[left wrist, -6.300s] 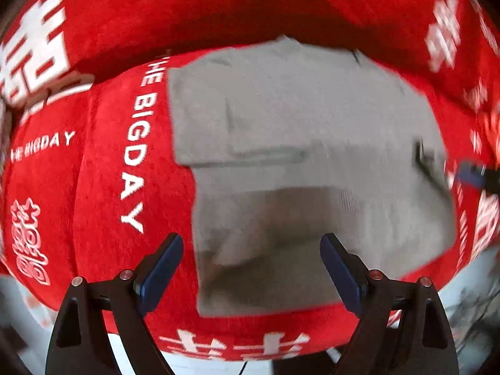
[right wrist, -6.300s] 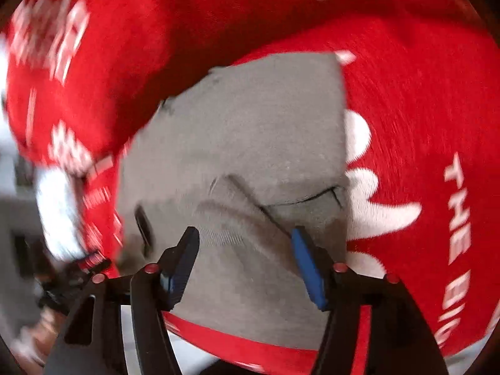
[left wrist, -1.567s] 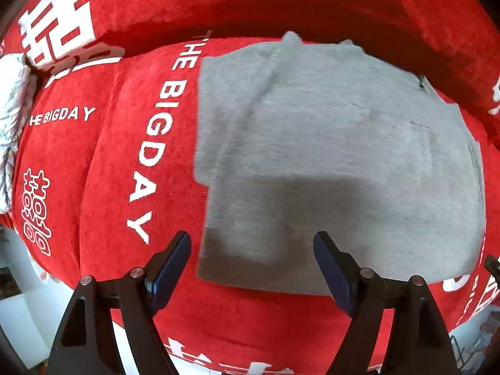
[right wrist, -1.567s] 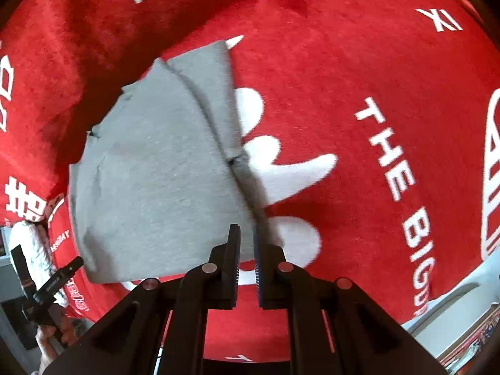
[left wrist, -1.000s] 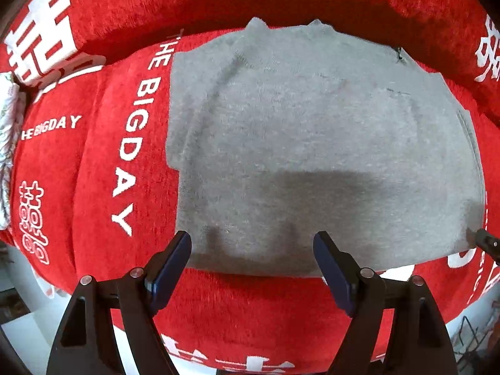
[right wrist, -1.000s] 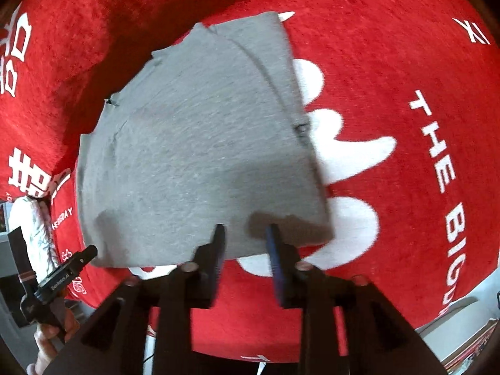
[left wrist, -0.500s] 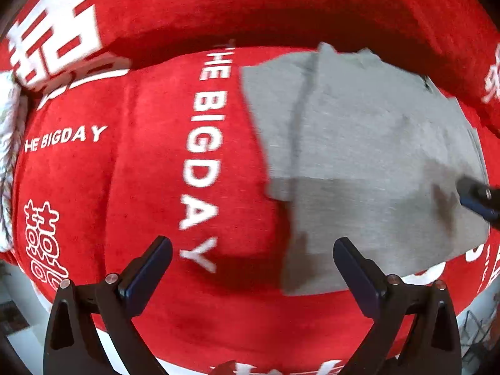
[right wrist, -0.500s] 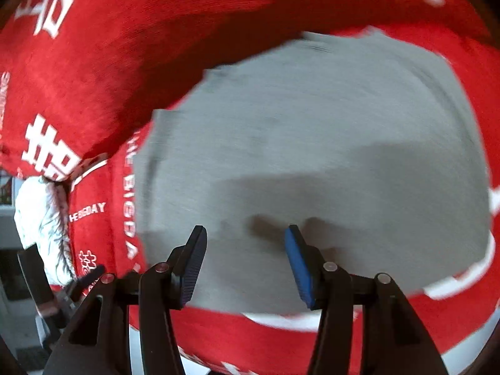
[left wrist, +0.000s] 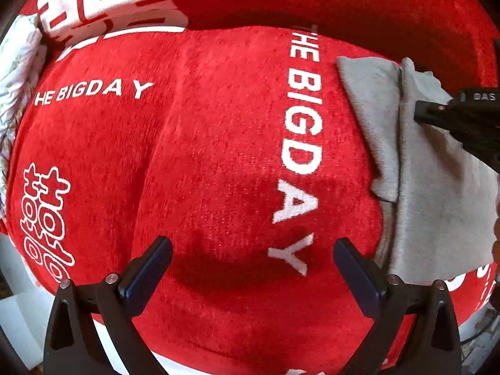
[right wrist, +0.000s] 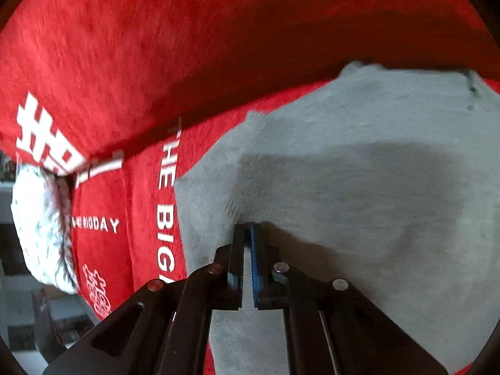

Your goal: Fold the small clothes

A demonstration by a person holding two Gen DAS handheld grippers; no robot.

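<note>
The right gripper (right wrist: 247,229), just closed, pinches the grey garment (right wrist: 359,168) near its left edge. The left gripper (left wrist: 250,261) hangs wide open over bare red blanket (left wrist: 203,143), the garment to its right

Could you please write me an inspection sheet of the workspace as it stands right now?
Surface: red plush cover with white lettering, over a cushioned seat.
Job's things: grey garment, folded, lying flat on the cover.
Clutter: white fluffy item at the cover's far left edge.
Grippers: left gripper open, over bare cover beside the garment; right gripper has just closed, its tips pinching the garment's fabric.
Cables: thin dark ones, apparently, at the lower right of the left wrist view; too small to be sure.
Surroundings: pale floor and dim furnishings beyond the cover's edge, indistinct.
</note>
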